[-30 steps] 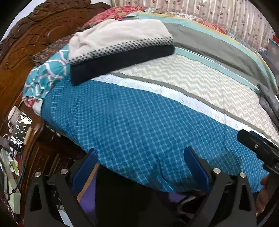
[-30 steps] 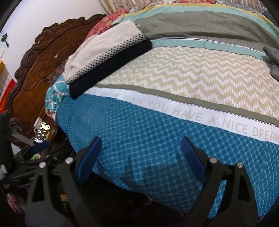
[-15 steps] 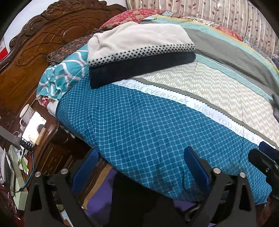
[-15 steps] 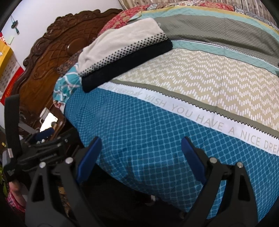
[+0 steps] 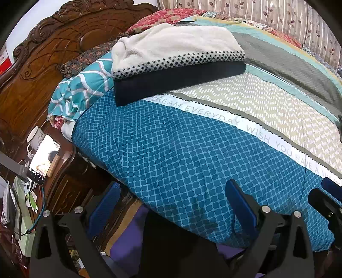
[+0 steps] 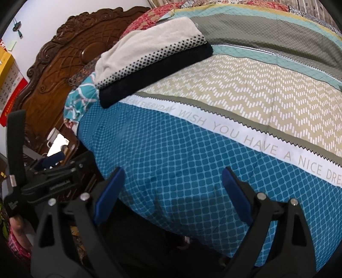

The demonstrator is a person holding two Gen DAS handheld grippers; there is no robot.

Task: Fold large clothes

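A folded garment, cream on top with a black-dotted band and a dark navy hem (image 5: 177, 64), lies on the bed near the headboard; it also shows in the right wrist view (image 6: 151, 57). My left gripper (image 5: 173, 192) is open and empty, off the near edge of the bed. My right gripper (image 6: 173, 179) is open and empty over the blue part of the bedspread (image 6: 181, 160). The left gripper also shows at the left of the right wrist view (image 6: 51, 177). The right gripper's tip shows at the right of the left wrist view (image 5: 327, 198).
The bedspread (image 5: 192, 149) has blue, white-lettered, chevron and grey bands. A carved wooden headboard (image 5: 53, 53) stands at the left. A teal patterned pillow (image 5: 81, 94) lies beside the garment. A bedside stand holds a lit phone (image 5: 43, 159) and a mug (image 5: 34, 135). Curtains (image 5: 277, 12) hang behind.
Both views have drawn back from the bed and swung toward the headboard; the folded garment now sits more central. Both grippers stay open and empty.
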